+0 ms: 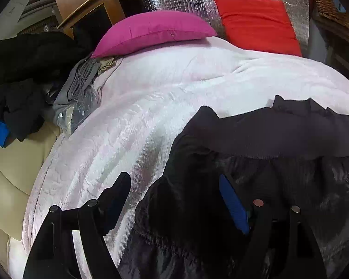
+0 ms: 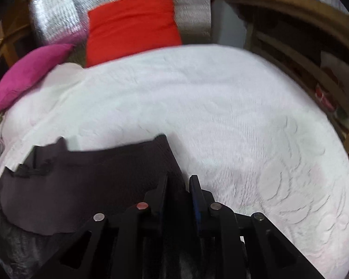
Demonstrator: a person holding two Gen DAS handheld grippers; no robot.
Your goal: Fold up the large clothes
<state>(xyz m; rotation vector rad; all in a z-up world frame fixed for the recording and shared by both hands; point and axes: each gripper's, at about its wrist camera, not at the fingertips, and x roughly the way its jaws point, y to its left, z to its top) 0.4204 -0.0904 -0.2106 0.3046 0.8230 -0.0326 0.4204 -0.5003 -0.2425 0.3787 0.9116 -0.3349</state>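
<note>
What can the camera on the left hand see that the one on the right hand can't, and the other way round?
Only the left view shows the heap of dark clothes beside the bed and the left tongs, spread wide open over the garment's edge. Only the right view shows the wooden shelves and the right tongs, nearly closed at the waistband. Both show the dark garment, white bedspread, pink pillow and red pillow.

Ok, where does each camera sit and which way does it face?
Left wrist: on the left tongs, angled down across the white bedspread toward the pillows; both fingers show, spread wide over the dark garment.
Right wrist: on the right tongs, looking down the bed; fingers nearly together at the garment's edge.
Shared: garment, bedspread, pink pillow, red pillow.
</note>
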